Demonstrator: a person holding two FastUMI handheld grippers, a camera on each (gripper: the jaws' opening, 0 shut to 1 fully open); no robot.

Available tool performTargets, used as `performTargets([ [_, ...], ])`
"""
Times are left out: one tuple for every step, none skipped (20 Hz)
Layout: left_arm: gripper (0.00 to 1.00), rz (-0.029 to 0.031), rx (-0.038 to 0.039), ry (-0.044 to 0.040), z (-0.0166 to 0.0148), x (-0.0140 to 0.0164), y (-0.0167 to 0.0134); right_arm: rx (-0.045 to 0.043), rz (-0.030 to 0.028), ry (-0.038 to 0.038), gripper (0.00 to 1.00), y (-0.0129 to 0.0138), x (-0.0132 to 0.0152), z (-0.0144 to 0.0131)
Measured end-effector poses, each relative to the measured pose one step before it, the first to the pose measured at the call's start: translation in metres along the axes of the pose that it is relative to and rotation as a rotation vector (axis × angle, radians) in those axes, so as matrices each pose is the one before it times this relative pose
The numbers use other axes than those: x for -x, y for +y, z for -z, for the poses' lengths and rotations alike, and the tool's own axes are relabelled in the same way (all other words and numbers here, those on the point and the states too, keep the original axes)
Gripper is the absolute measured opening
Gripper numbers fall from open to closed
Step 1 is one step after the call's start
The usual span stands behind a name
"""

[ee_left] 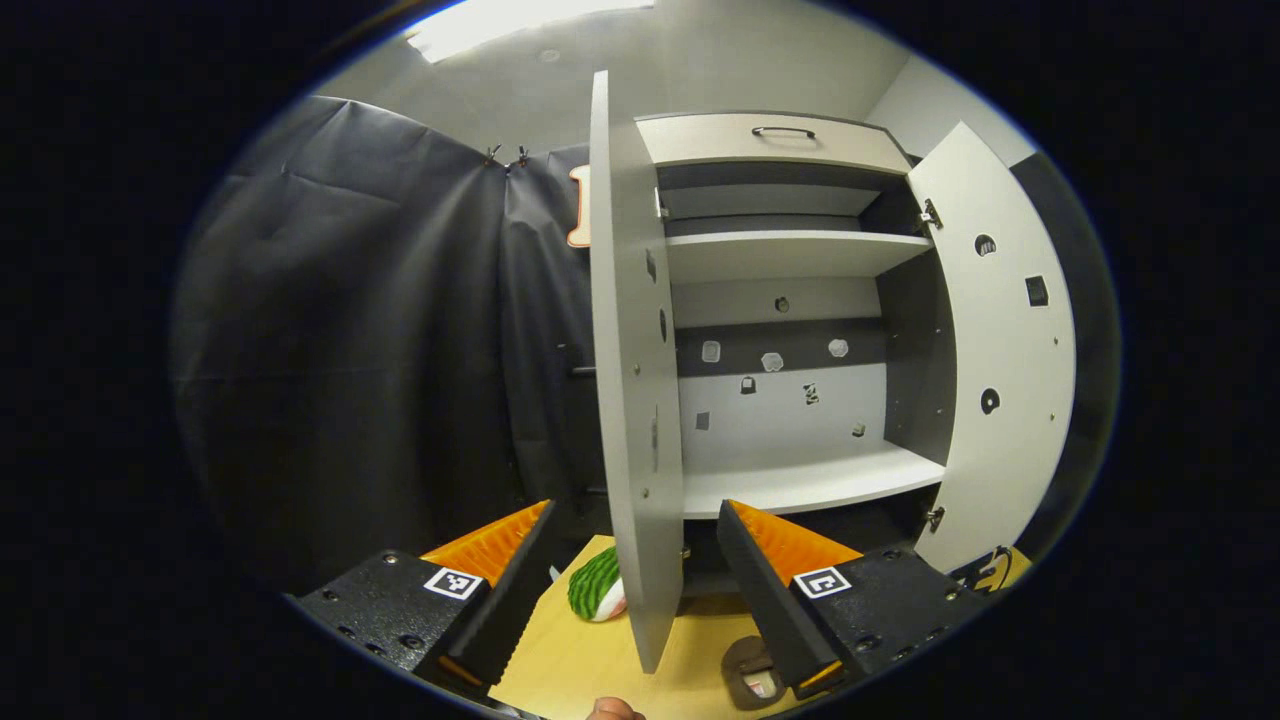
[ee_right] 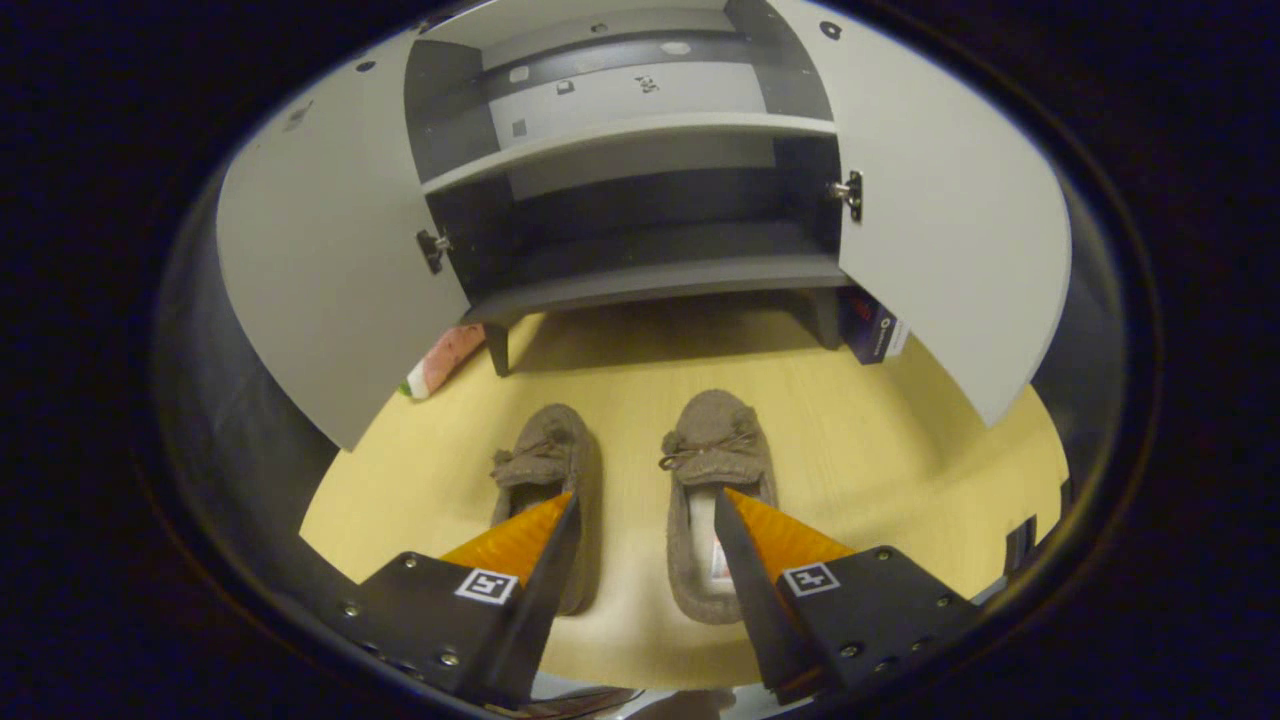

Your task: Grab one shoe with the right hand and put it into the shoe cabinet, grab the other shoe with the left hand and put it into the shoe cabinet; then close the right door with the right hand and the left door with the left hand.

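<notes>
Two brown furry slippers lie side by side on the yellow floor in front of the cabinet, toes toward it: the left slipper [ee_right: 548, 470] and the right slipper [ee_right: 712, 480]. My right gripper [ee_right: 645, 510] hovers open just above and between their heels. The shoe cabinet [ee_right: 640, 280] stands with both doors swung wide, left door [ee_right: 320, 270] and right door [ee_right: 950, 220]. In the left gripper view my left gripper [ee_left: 635, 520] is open and held higher, facing the edge of the cabinet's left door [ee_left: 625, 380]; the shelves [ee_left: 810, 480] are bare.
A green-striped, watermelon-like object [ee_left: 597, 585] lies on the floor by the left door, its pink end [ee_right: 440, 360] peeking past the door in the right gripper view. A dark box [ee_right: 872, 328] stands beside the cabinet's right leg. Black cloth walls the left side.
</notes>
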State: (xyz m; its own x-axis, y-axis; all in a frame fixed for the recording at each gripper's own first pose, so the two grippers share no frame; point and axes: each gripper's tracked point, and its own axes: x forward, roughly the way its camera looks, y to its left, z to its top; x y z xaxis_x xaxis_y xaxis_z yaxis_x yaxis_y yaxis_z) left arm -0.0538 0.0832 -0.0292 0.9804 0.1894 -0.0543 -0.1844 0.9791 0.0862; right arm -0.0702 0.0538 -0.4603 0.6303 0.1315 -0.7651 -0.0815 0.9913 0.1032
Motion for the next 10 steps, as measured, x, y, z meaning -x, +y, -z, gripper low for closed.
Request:
performTargets([
  [0.97,-0.00586,-0.00213,0.00349,0.00288,0.00258,0.00315,-0.00331,0.00526,0.01656,0.81,-0.00171,-0.00913,0.00577],
  [0.97,-0.00568,-0.00286,0.00442,0.00163,0.0021,0.00313,-0.00177,0.00525,0.01067,0.81,-0.00139,-0.0119,0.00246],
  [0.97,-0.00729,-0.00393,0.00136,0.00146,0.00102,0.00396,0.00035,0.00822,0.00992,0.81,-0.00217,-0.00887,0.00165],
  [0.97,-0.00803,-0.00486,0.00215,0.0012,0.00095,0.00358,0.00042,0.0063,0.00621,0.81,-0.00108,-0.00968,0.00136],
  [0.96,-0.00722,-0.00551,0.00043,0.00083,0.00123,0.00324,0.00009,0.00392,0.00313,0.82,-0.00057,-0.00823,0.0002],
  [0.96,-0.00843,-0.0063,0.00128,0.00047,0.00053,0.00424,0.00017,0.0049,0.00098,0.81,-0.00026,-0.00801,-0.0003],
  [0.96,-0.00779,-0.00624,0.00133,0.00115,-0.00022,0.00364,0.00003,0.00512,-0.0025,0.81,0.00004,-0.008,-0.00262],
  [0.96,-0.00845,-0.00648,0.00292,0.00158,-0.00082,0.00345,0.00068,0.00186,-0.00115,0.81,0.00071,-0.00677,-0.0005],
  [0.96,-0.0075,-0.00625,0.0058,0.00312,-0.00013,0.00198,0.00331,0.00966,0.00208,0.87,-0.00111,-0.00489,-0.00194],
  [0.96,-0.0061,-0.00483,0.00726,0.0024,-0.00046,0.00295,-0.00011,-0.00707,0.00082,0.75,0.00308,-0.01173,0.00123],
])
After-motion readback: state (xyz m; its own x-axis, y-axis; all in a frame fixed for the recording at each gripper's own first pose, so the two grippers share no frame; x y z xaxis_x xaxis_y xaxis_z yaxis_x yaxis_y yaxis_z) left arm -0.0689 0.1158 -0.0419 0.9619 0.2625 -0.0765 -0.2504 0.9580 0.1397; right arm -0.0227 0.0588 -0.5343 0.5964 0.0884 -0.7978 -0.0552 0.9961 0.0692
